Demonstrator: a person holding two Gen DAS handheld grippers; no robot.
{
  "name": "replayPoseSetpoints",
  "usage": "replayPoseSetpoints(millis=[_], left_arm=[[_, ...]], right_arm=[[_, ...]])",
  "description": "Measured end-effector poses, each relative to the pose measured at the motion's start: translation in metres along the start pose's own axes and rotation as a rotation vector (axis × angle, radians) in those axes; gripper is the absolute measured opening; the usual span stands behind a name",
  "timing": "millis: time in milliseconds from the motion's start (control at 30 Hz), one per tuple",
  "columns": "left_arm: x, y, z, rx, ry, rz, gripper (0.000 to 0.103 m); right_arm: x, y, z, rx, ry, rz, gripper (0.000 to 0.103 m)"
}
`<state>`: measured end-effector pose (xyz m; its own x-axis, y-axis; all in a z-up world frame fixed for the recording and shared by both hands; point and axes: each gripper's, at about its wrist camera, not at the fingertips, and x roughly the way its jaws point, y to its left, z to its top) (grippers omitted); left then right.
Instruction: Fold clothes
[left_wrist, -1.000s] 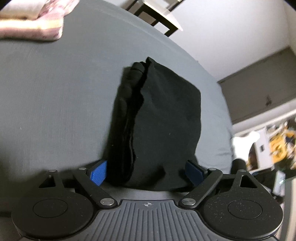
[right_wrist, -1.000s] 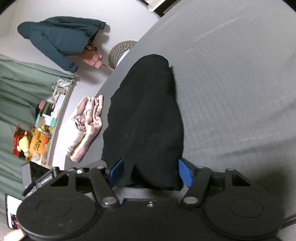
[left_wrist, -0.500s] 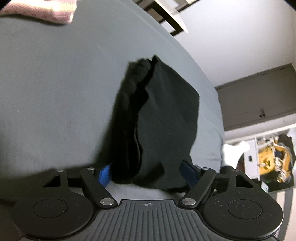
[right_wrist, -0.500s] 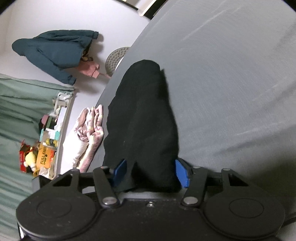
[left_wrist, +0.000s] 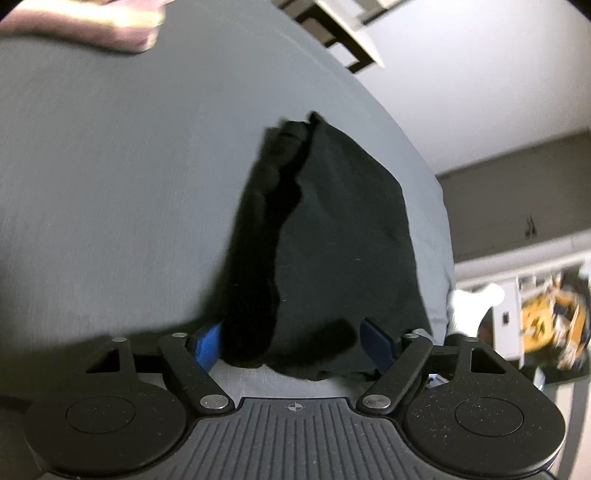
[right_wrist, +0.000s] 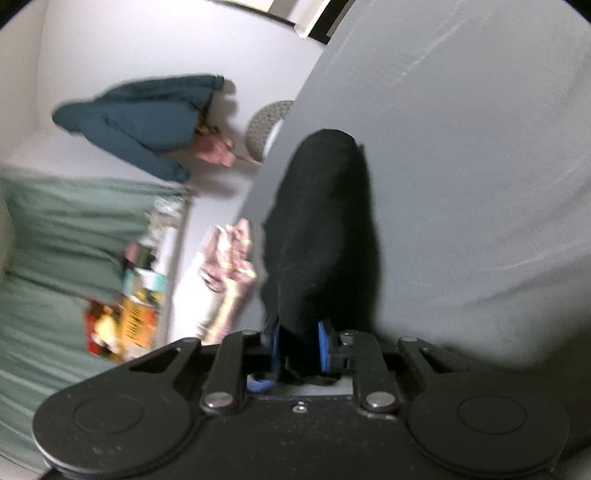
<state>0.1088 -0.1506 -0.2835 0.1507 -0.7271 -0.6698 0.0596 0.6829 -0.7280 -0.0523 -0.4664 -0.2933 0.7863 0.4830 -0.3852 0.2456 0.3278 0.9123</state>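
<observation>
Left wrist view: the left gripper (left_wrist: 293, 341) has its blue fingers (left_wrist: 208, 345) spread wide, one at each side of the near edge of the black garment (left_wrist: 325, 251); nothing is pinched between them; the garment lies folded on the grey bedsheet (left_wrist: 110, 192) and runs straight ahead from the tool, its layered edge on the left side; far ahead and to the left a pink-and-cream cloth (left_wrist: 110, 22) rests on the sheet, blurred; to the right, past the bed's edge, stands a cluttered shelf (left_wrist: 535, 306).

Right wrist view: the right gripper (right_wrist: 298, 349) has its blue pads (right_wrist: 323, 347) drawn close together and clamped on the near end of the black garment (right_wrist: 317, 229); the cloth stretches ahead from the fingers over the grey bedsheet (right_wrist: 461, 166); just left of it lies a pink patterned cloth (right_wrist: 229, 273); further left hangs a green curtain (right_wrist: 66, 236); ahead on the left a dark teal jacket (right_wrist: 147, 122) hangs against the wall.
</observation>
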Motion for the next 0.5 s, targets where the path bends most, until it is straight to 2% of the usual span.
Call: replayPoseSetpoints(millis=[133, 200, 367, 500], left_arm=[[0.0, 0.022, 0.002, -0.203, 0.008, -0.073, 0.078], [0.001, 0.029, 0.001, -0.262, 0.012, -0.104, 0.079], [0.007, 0.028, -0.005, -0.291, 0.034, -0.142, 0.086], [0.009, 0.021, -0.007, -0.251, 0.027, -0.138, 0.087]], right_arm=[[0.004, 0.004, 0.006, 0.054, -0.006, 0.092, 0.019], [0.006, 0.007, 0.009, 0.057, -0.009, 0.121, 0.019], [0.003, 0.005, 0.016, 0.089, -0.025, 0.154, 0.019], [-0.007, 0.001, 0.013, 0.061, -0.032, 0.075, 0.019]])
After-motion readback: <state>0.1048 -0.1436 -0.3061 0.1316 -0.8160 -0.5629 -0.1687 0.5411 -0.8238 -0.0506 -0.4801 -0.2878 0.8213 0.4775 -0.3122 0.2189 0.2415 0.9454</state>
